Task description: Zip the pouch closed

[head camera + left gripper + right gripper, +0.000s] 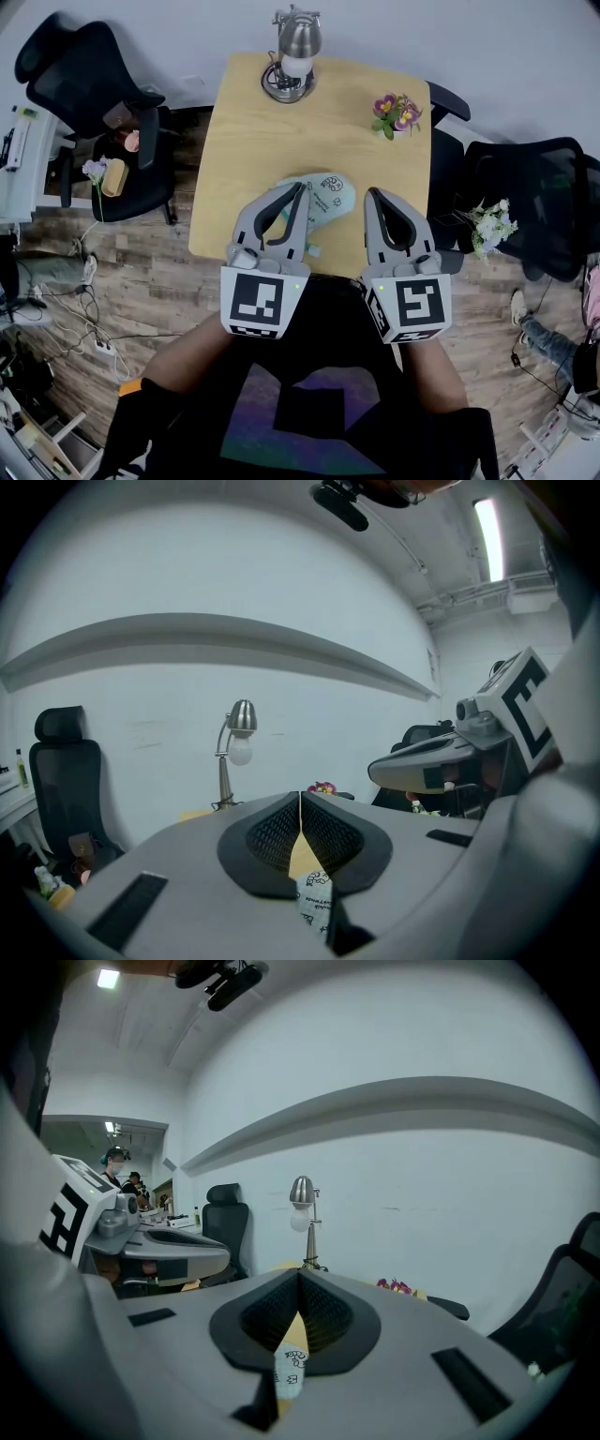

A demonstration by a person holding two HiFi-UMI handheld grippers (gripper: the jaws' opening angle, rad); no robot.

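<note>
A pale green pouch (330, 197) with dark print lies at the near edge of the wooden table (281, 131). My left gripper (302, 190) sits over its left part and my right gripper (372, 194) at its right end. Both have their jaws together. In the left gripper view, the left gripper (300, 799) shows a strip of the printed pouch (315, 902) caught low between its pads. The right gripper (299, 1277), in its own view, has a narrow strip of the pouch (291, 1371) in the same place. The zip itself is hidden.
A silver desk lamp (295, 52) stands at the table's far edge, and a small pot of flowers (396, 112) at the far right. Black office chairs (89, 66) (534, 187) flank the table. White flowers (489, 225) sit to the right.
</note>
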